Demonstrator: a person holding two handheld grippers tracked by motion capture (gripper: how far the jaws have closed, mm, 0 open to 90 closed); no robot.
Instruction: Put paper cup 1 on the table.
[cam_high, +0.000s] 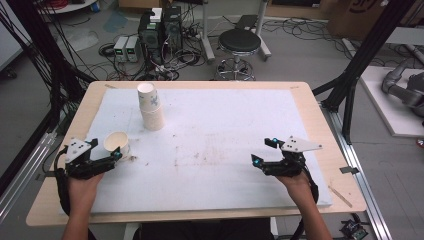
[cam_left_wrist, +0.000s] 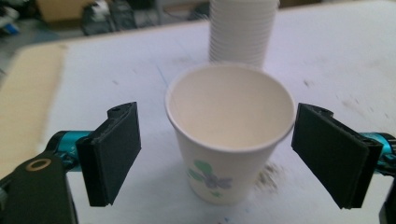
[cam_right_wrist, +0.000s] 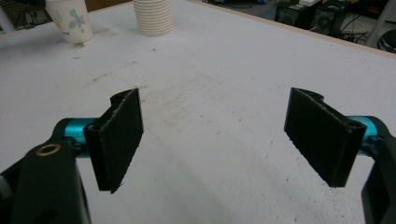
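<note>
Between the spread jaws of the left gripper (cam_left_wrist: 217, 156), released and touching nothing, a paper cup (cam_left_wrist: 229, 135) stands upright on the white table cover (cam_high: 225, 145); behind it, the cup stack (cam_high: 150, 106). Right gripper (cam_high: 265, 151) open, empty, well apart.

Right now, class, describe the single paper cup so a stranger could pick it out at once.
Start at the white mat covering the table, then go to its near left side, by the left gripper. The single cup stands upright and empty there, alone, unlike the tall stack of cups behind it.
</note>
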